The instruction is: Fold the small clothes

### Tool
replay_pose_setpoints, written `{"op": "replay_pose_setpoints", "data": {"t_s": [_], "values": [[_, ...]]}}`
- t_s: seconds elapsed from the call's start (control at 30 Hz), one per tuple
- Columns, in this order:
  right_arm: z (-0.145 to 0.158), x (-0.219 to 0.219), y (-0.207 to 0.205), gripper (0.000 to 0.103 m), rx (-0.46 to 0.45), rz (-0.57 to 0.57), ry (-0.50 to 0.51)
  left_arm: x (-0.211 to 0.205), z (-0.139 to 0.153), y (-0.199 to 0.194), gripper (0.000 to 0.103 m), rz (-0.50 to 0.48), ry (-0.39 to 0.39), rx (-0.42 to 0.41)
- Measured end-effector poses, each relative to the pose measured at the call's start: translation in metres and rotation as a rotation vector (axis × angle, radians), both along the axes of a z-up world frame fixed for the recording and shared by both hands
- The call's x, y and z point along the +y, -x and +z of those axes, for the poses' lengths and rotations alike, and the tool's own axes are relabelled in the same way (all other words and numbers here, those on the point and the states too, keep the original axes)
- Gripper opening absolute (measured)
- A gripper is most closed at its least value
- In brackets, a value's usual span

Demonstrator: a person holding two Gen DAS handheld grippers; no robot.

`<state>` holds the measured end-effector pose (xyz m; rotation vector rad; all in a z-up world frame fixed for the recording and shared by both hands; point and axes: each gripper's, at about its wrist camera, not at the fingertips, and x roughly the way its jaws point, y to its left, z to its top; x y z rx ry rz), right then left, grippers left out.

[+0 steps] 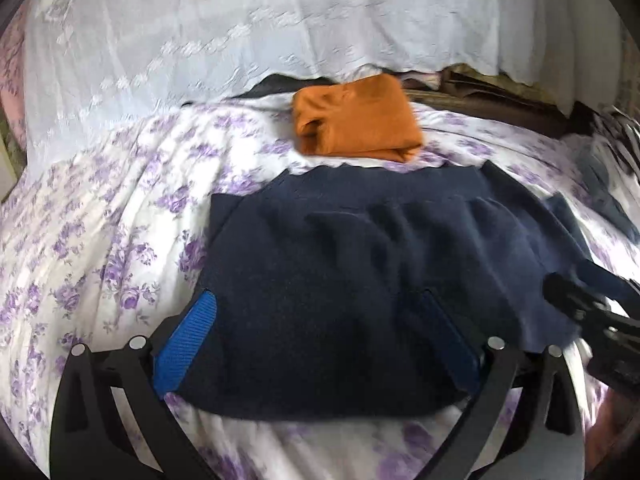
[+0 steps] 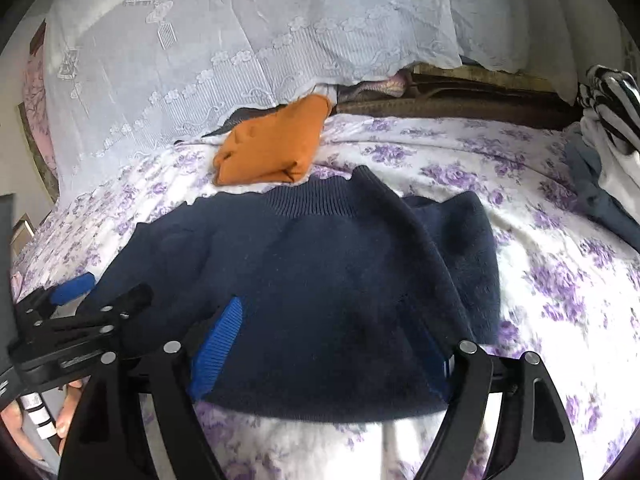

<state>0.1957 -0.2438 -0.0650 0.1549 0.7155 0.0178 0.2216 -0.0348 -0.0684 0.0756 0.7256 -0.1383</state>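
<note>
A navy blue knitted sweater lies on the flowered bed, its near edge draped across both grippers; it also shows in the right wrist view. My left gripper is open, its blue-padded fingers wide apart with the sweater's hem lying between them. My right gripper is open too, its blue pad showing at the left under the hem. A folded orange garment lies behind the sweater, also in the right wrist view.
The bed has a white sheet with purple flowers. A white lace cloth covers the back. A pile of striped and dark clothes lies at the right. The other gripper shows at each view's side.
</note>
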Motion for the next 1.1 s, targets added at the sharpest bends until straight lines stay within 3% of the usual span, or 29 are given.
{"op": "replay_pose_setpoints", "data": {"t_s": [0.1, 0.17, 0.3, 0.43, 0.53, 0.6, 0.67, 0.77, 0.93, 1.1], "values": [[-0.008, -0.003, -0.006, 0.083, 0.052, -0.008, -0.006, -0.020, -0.002, 0.011, 0.099, -0.067, -0.071, -0.040], [-0.013, 0.001, -0.009, 0.088, 0.072, 0.011, 0.020, -0.031, -0.013, 0.005, 0.099, -0.074, -0.140, -0.011], [-0.014, 0.004, -0.008, 0.092, 0.070, 0.022, 0.023, -0.019, -0.019, -0.008, 0.099, -0.089, -0.046, 0.074], [-0.007, 0.001, -0.002, 0.090, 0.026, -0.004, 0.016, -0.023, -0.017, 0.000, 0.099, -0.077, -0.080, 0.031], [0.004, -0.007, 0.006, 0.090, -0.045, -0.049, 0.008, -0.017, -0.007, 0.007, 0.099, -0.046, -0.071, -0.037], [0.003, -0.010, 0.004, 0.090, -0.044, -0.067, 0.008, -0.013, -0.001, 0.007, 0.099, -0.021, -0.056, -0.066], [-0.004, -0.013, -0.002, 0.090, -0.003, -0.075, 0.004, -0.011, -0.005, 0.000, 0.099, -0.010, -0.057, -0.035], [-0.010, -0.009, -0.009, 0.094, 0.046, -0.061, 0.025, -0.014, -0.021, -0.018, 0.099, -0.015, -0.064, 0.079], [-0.011, -0.006, -0.008, 0.097, 0.039, -0.054, 0.029, -0.012, -0.019, -0.015, 0.099, -0.008, -0.064, 0.059], [0.002, -0.004, 0.004, 0.095, -0.054, -0.071, 0.054, -0.011, -0.016, -0.010, 0.099, 0.000, -0.061, 0.037]]}}
